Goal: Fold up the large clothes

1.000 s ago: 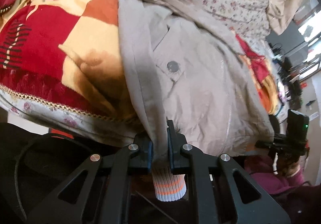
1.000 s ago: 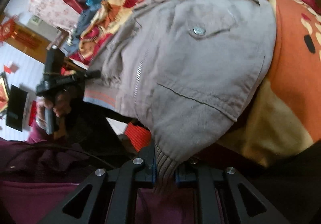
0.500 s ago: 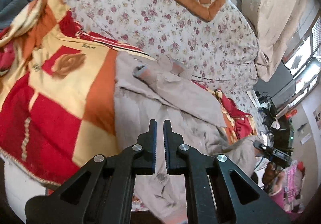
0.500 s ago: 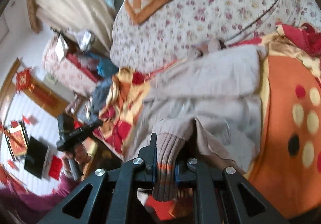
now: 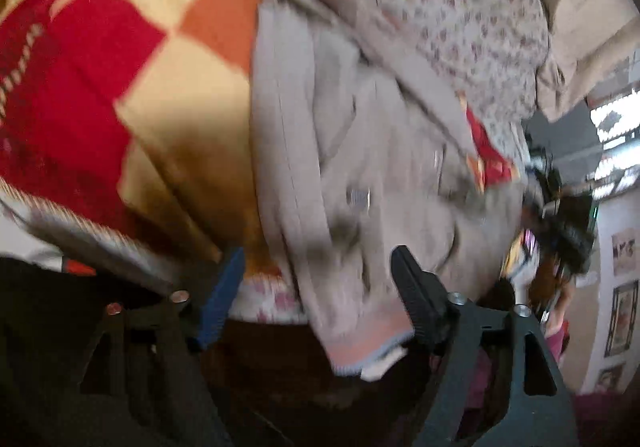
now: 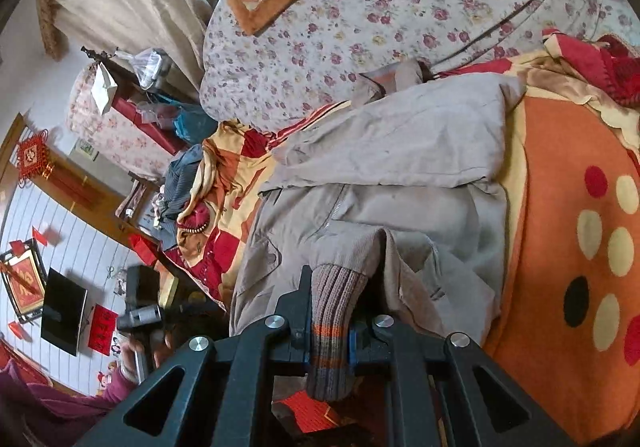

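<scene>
My right jaws pinch the jacket's ribbed cuff; my left jaws, just opening, straddle the hem and should bite squarely.

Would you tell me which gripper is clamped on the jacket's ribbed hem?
The right gripper, pinching the ribbed hem; the left gripper has just opened, hem unpinched.

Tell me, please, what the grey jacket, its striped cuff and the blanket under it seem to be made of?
Jacket: apparently a matte woven cotton-like cloth, creased, with stitched seams and a zip. Striped cuff, clamped in the right gripper: rib knit, likely wool or acrylic, with vertical ribs showing. Blanket: soft plush fleece, probably synthetic, going by its fuzzy printed surface.
</scene>
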### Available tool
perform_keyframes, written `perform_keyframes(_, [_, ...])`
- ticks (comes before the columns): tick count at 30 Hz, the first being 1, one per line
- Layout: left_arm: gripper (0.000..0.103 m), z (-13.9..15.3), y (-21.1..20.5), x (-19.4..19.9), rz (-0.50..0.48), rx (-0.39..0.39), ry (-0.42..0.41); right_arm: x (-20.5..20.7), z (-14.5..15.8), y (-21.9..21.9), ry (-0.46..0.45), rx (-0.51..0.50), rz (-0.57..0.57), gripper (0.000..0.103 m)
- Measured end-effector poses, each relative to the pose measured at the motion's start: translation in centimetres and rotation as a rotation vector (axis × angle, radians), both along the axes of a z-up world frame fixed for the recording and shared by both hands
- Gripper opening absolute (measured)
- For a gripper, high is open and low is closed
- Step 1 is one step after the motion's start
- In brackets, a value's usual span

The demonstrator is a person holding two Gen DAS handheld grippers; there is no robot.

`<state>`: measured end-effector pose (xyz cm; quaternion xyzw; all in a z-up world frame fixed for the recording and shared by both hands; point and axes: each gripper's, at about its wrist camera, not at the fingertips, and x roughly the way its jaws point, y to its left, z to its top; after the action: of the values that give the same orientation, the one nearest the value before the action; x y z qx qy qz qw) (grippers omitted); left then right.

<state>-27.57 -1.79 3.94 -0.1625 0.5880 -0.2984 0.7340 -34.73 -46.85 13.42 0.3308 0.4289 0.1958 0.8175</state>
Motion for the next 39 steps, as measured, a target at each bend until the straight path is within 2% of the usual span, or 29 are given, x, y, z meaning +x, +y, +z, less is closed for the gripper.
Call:
perform_keyframes(7, [0.079,-3.4,-3.3,-2.0,-0.089,0.009,0.084,-0.2,-0.2,0.0,0.003,0.004,-0.009,0.011])
perform_keyframes(11, [0.079,-4.5,-4.8,-2.3,-0.115,0.020,0.080,-0.3,-0.2,-0.1,0.003,-0.001,-0.005,0.011])
perform_keyframes(14, [0.079,-4.9,-5.6,-2.1,-0.116,-0.014,0.087,-0.4,-0.5,-0.2,0.007,0.004,-0.009,0.011])
perform_keyframes(15, [0.076,-5.2,-5.9,-2.0,-0.115,-0.025,0.094,-0.4,-0.5,-0.2,0.009,0.005,-0.012,0.011])
perform_keyframes(16, [0.069,-5.2,-6.0,-2.0,-0.124,-0.038,0.102,-0.5,-0.6,-0.2,0.009,0.005,-0.012,0.011])
perform_keyframes(17, [0.043,-4.9,-6.2,-2.1,-0.150,-0.050,0.102,-0.5,-0.6,-0.2,0.008,0.005,-0.010,0.011])
perform_keyframes(18, [0.023,-4.5,-6.2,-2.1,-0.162,-0.048,0.089,-0.5,-0.6,-0.2,0.006,0.006,-0.010,0.011])
perform_keyframes(21, [0.016,-1.5,-5.6,-2.0,-0.169,-0.091,-0.001,-0.5,-0.5,-0.2,0.002,0.009,-0.012,0.011])
perform_keyframes(26, [0.016,5.1,-4.0,0.2,-0.132,-0.168,-0.147,-0.2,0.3,-0.5,-0.031,0.024,-0.027,0.011])
perform_keyframes(29, [0.016,9.4,-3.3,3.2,-0.090,-0.210,-0.244,0.6,0.8,-1.2,-0.057,0.040,-0.055,0.011])
perform_keyframes(32, [0.016,12.1,-3.5,6.5,-0.059,-0.226,-0.314,2.0,1.2,-2.4,-0.077,0.063,-0.105,0.011])
perform_keyframes(35, [0.016,13.6,-5.0,10.4,-0.014,-0.218,-0.366,4.1,1.8,-3.7,-0.101,0.070,-0.151,0.011])
perform_keyframes(39, [0.015,12.8,-6.4,16.7,0.062,-0.181,-0.365,7.3,2.4,-5.3,-0.117,0.047,-0.197,0.011])
